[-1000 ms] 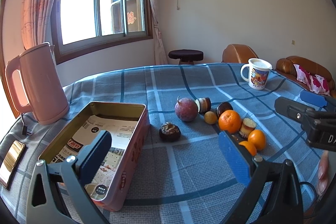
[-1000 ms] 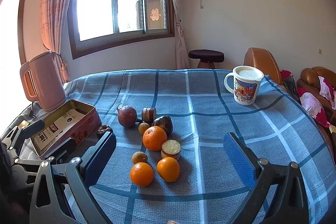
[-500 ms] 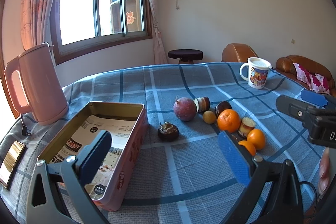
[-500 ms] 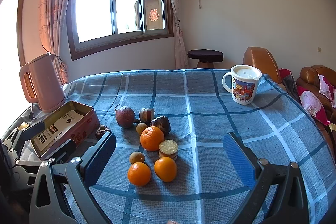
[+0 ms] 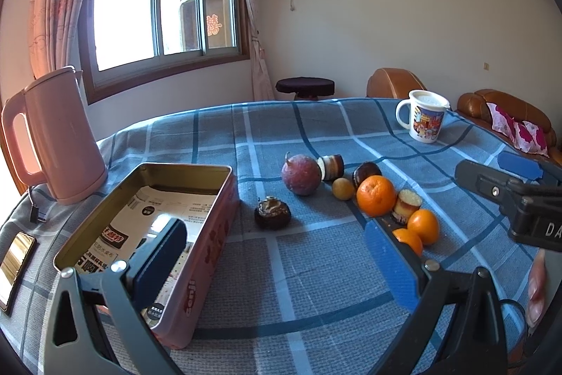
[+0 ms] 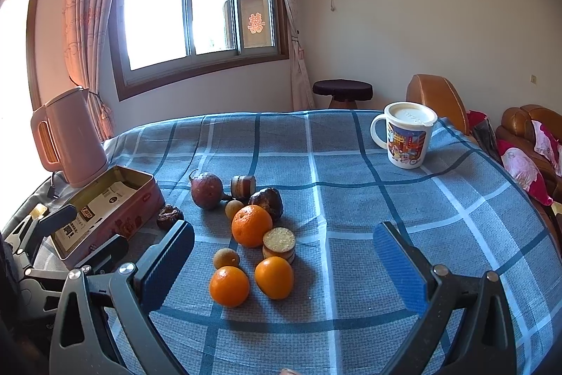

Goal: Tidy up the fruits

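blue plaid table (image 6: 386,185) fills mid frame. pink tin (image 5: 147,220) lower left in left view, no fruit in it. fruit cluster centre, big orange (image 6: 251,225) in the middle. left gripper (image 5: 274,255) & right gripper (image 6: 283,257): both wide apart, holding nothing. looks like the approach step; next, lower over one fruit & close.
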